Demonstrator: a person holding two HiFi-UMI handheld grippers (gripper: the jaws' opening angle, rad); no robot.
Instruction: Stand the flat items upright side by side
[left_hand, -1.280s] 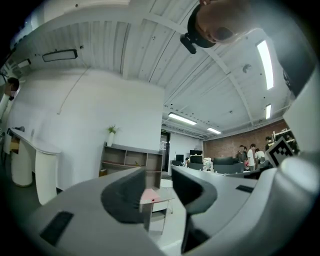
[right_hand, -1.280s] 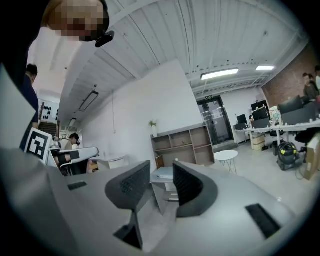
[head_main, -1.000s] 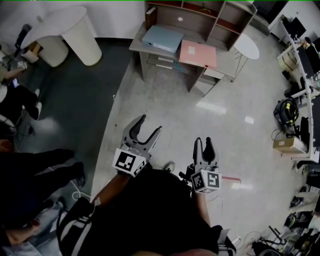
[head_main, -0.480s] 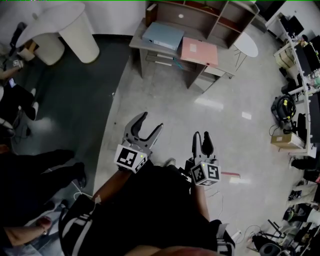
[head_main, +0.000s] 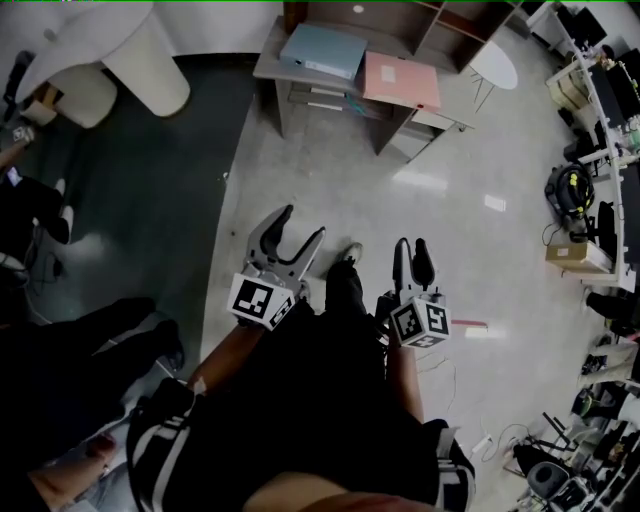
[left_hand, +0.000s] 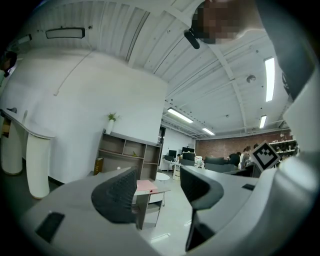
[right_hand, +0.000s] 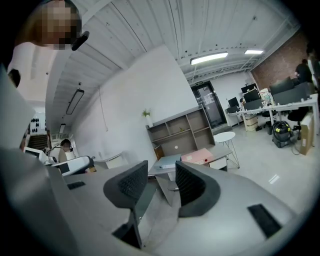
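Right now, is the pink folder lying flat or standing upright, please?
Flat: the pink folder lies broad face up on the desk.

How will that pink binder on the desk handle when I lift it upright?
The pink binder looks thick and boxy, so probably stiff, not floppy. Its smooth-looking cover may slip. Stood on a narrow edge, it could tip over.
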